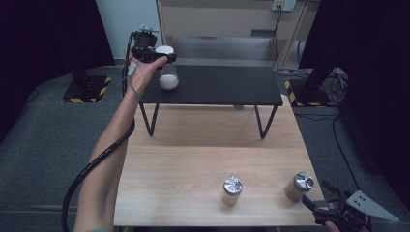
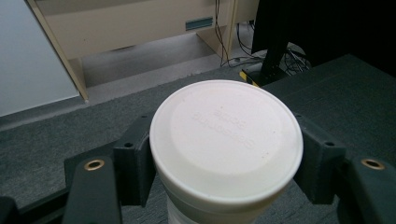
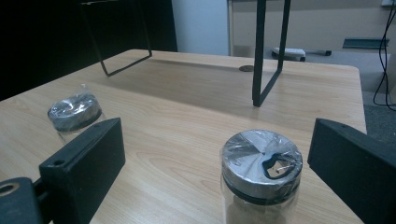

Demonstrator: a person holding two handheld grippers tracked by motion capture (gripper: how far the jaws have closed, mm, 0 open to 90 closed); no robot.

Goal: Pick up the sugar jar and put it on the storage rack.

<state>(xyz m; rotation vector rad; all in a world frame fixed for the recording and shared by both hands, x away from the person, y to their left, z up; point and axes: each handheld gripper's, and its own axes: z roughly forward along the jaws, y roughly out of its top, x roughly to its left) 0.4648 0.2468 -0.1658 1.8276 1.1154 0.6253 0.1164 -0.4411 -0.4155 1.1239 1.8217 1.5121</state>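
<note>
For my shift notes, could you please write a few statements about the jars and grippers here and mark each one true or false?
1. The left gripper is clamped on the white-lidded jar. True.
2. That jar is at the black shelf. True.
3. The right gripper grips a silver-lidded jar. False: its jaws stand open, apart from it.
4. Three silver-lidded jars stand on the wooden table. False: two, the other being the left jar.

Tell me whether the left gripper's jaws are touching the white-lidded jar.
Touching. In the left gripper view the left gripper has both black jaws pressed against the sides of the white-lidded jar, just under its lid, with no gap on either side.
</note>
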